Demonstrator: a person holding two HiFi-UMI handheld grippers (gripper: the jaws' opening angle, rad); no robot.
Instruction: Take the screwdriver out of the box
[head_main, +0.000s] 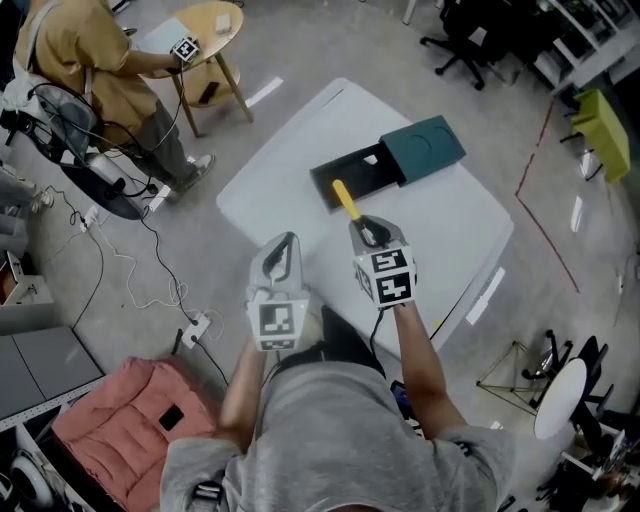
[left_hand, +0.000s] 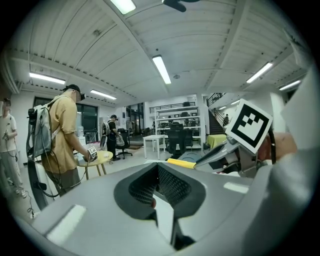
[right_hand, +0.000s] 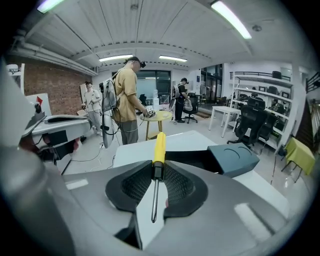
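My right gripper (right_hand: 156, 169) is closed on the screwdriver (right_hand: 159, 145) — jaws narrow, pinching the black collar where the yellow handle meets the steel shaft. The tool's long axis runs straight along my pointing line, with the handle out ahead toward the box (head_main: 352, 176) and the shaft tip back between the jaws. In the head view the handle's far end overlaps the box's near edge, so I judge the tool lifted but not yet drawn clear. I cannot read its height above the table (head_main: 460, 250).

My left gripper (left_hand: 158, 176) has its jaws together with nothing between them. It sits just beside the right one, farther from the box.

The box is a shallow black tray, open, with its teal lid (head_main: 424, 148) lying against the far side. The tray looks empty apart from a small pale patch I cannot identify.

Coming move, as I judge it — withdraw along the tool's own axis, away from the box.
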